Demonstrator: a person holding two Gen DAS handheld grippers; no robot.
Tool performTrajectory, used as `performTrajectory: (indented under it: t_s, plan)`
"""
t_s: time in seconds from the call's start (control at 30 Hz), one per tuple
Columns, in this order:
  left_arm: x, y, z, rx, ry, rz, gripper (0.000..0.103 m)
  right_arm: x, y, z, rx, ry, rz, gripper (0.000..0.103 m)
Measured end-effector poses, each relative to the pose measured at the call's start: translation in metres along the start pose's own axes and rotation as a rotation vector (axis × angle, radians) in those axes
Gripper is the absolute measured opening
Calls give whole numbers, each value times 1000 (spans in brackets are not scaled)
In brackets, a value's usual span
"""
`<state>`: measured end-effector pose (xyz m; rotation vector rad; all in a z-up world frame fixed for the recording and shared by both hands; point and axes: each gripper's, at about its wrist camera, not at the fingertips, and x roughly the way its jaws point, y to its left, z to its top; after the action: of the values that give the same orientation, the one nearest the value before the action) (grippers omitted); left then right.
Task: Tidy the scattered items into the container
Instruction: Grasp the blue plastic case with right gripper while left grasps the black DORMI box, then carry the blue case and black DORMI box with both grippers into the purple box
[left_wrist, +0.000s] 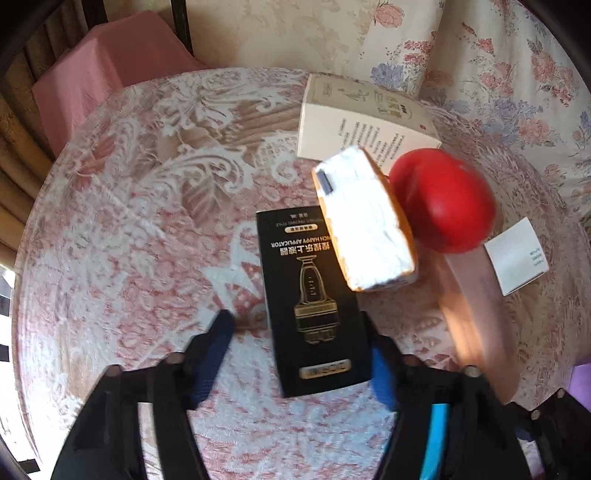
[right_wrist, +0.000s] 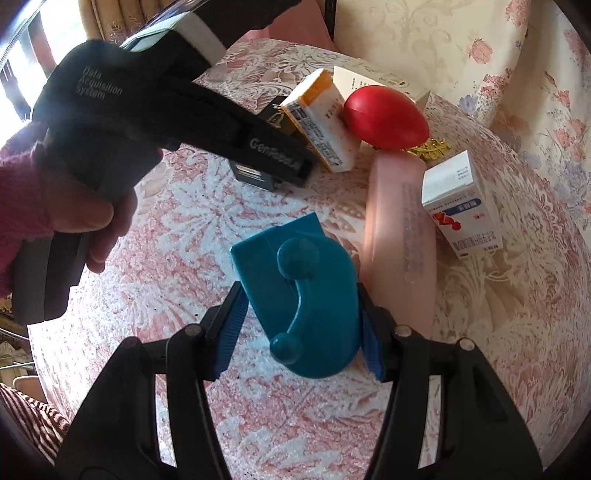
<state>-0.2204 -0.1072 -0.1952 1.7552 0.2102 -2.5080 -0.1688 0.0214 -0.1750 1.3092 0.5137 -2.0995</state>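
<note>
My left gripper (left_wrist: 299, 350) is open, its blue pads on either side of a black box with gold print (left_wrist: 314, 306) that lies on the round table; the left pad stands clear of the box. An orange-and-white box (left_wrist: 364, 221) leans beside a red egg-shaped object (left_wrist: 443, 199). My right gripper (right_wrist: 299, 328) is shut on a teal plastic object with two knobs (right_wrist: 306, 291), just above the tablecloth. The left gripper's body (right_wrist: 177, 122) shows in the right wrist view over the black box (right_wrist: 258, 173).
A pink tube (right_wrist: 400, 240) lies on the table beside a white-and-blue medicine box (right_wrist: 461, 210). A cream box (left_wrist: 365, 122) sits at the far edge. A gold trinket (right_wrist: 430, 147) lies behind the egg. A floral cushion (left_wrist: 517, 74) and a pink cloth (left_wrist: 96, 77) lie beyond the table.
</note>
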Motion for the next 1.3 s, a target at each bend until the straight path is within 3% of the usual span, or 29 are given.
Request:
performTrajectory:
  t_s: [0.03,0.07,0.3,0.47,0.73,1.13,1.3]
  plan:
    - [-1,2,-1,-2,-6,-5,42,0,-1,0,2,0,-1,60]
    - [-3,5,-2,-6,-9,-18,40,1,-1,0,4,1,-1,60]
    - [-10,30,-15,-33,0,-92,40,3,-5,1,21,1,1,60]
    - [-12,41,-23,-15,0,-103,41,8,-6,1,29,14,2,60]
    - [-7,40,-11,-2,9,-80,48,10,-9,3,36,20,-11,60]
    - [-15,48,-28,-20,1,-114,41,10,1,-3,36,32,-45,60]
    - [-25,48,-41,-15,0,-119,40,-1,22,-17,25,41,-43,60]
